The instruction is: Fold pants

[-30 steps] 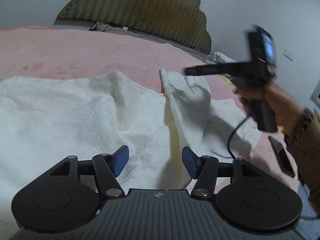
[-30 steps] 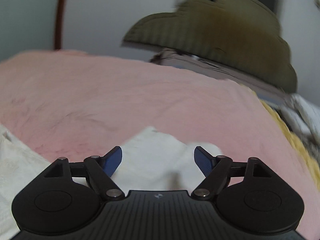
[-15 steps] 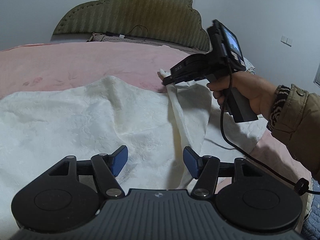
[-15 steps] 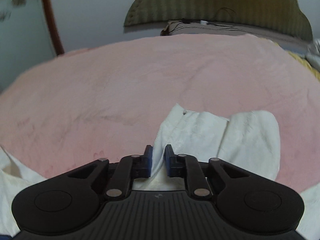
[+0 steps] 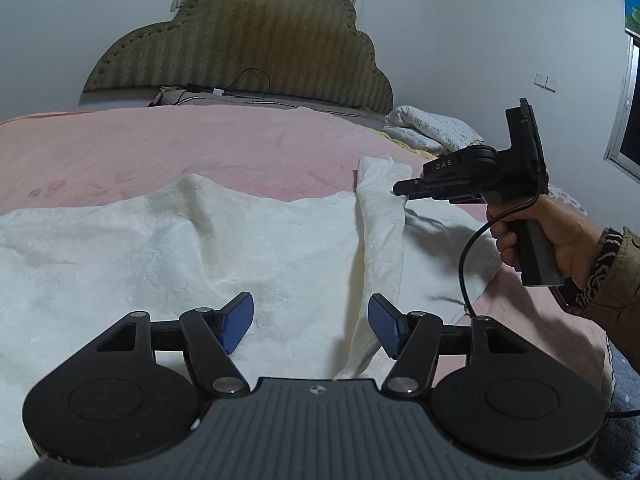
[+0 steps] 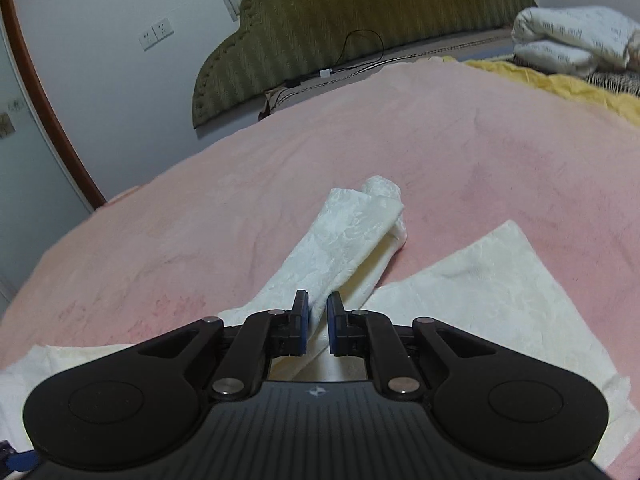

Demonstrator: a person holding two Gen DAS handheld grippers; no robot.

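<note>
Pink bed [image 5: 160, 152] is carrying white pants [image 5: 200, 248]: right gripper [image 6: 318, 322] is pinching a leg, left gripper [image 5: 311, 320] is hovering spread, so keep that pinch taut.

the pants [image 5: 248, 248] are cream-white with a faint embossed pattern, spread rumpled over a pink bed [image 5: 160, 148]. one leg [image 6: 352, 240] is pulled up into a long, narrow fold, pinched in the right gripper [image 6: 318, 320]; the other leg [image 6: 480, 292] lies flat beside it.
</note>
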